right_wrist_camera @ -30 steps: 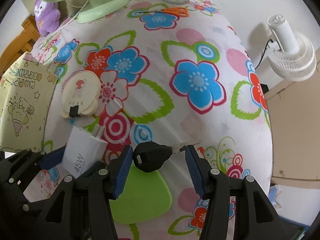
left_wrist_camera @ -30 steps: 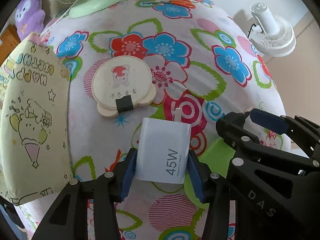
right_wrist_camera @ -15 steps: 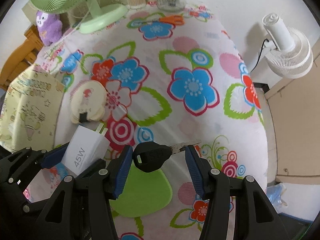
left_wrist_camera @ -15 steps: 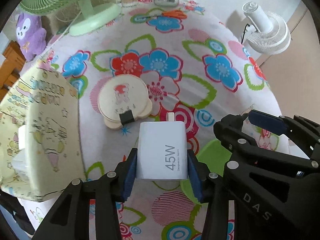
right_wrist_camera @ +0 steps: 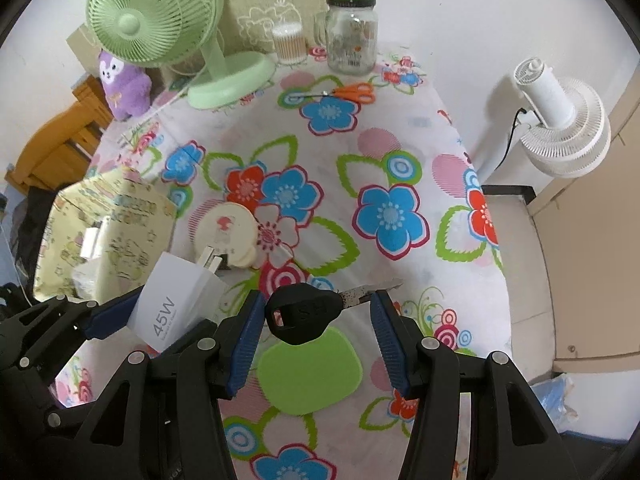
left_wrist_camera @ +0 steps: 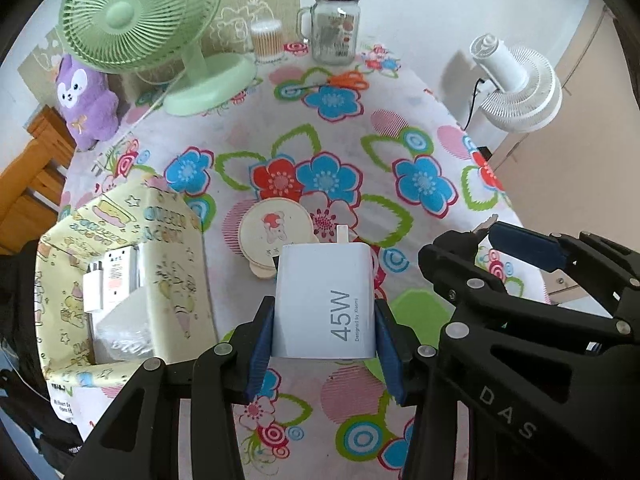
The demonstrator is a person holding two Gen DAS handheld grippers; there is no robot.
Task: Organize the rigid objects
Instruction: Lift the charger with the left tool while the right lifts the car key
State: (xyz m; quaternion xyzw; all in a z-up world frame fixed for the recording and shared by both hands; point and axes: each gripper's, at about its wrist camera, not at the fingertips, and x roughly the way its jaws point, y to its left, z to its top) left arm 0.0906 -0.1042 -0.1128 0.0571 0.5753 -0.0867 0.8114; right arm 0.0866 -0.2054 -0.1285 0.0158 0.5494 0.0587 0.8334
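Left gripper [left_wrist_camera: 324, 328] pinches charger [left_wrist_camera: 326, 300], right gripper [right_wrist_camera: 318, 330] pinches key [right_wrist_camera: 306, 312], both clear above table [right_wrist_camera: 400, 152] (2 loads): carry level to box [left_wrist_camera: 120, 280], charger first.

Black linkage-frame left gripper [left_wrist_camera: 324, 344] and right gripper [right_wrist_camera: 318, 334], blue ribbed pads [right_wrist_camera: 245, 344], silver screws [right_wrist_camera: 204, 343], white lettering, seemingly "DAS" [left_wrist_camera: 507, 416].
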